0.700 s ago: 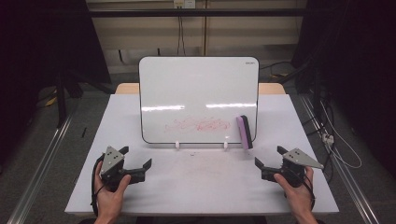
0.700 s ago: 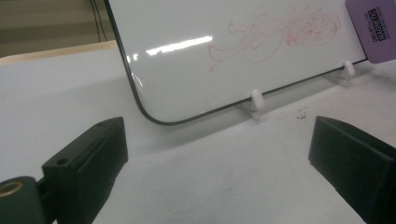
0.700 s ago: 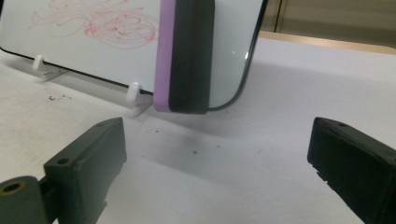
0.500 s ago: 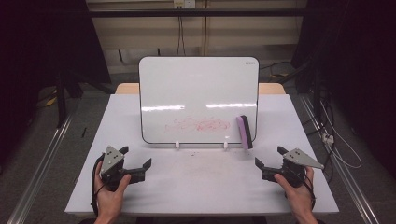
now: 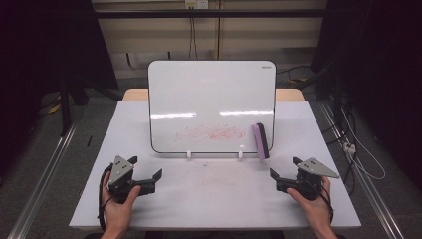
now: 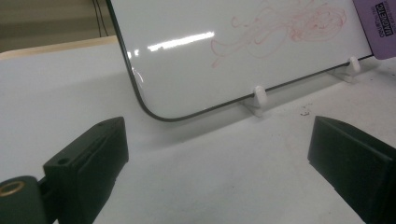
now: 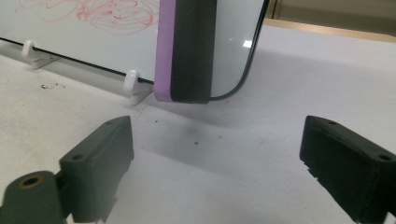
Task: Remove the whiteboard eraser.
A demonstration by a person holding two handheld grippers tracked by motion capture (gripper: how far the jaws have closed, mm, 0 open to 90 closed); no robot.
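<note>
A flat white rectangular table (image 5: 209, 199) carries a white rounded-corner whiteboard (image 5: 211, 99) standing on two small white plastic feet (image 5: 189, 155) toward its far middle.

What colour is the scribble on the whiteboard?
Red: a loopy red scribble low on the upright white whiteboard, clearest in the left gripper view.

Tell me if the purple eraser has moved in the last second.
No. In the high view the purple eraser sits at the same spot on the whiteboard, at its lower right corner beside the red scribble.
</note>
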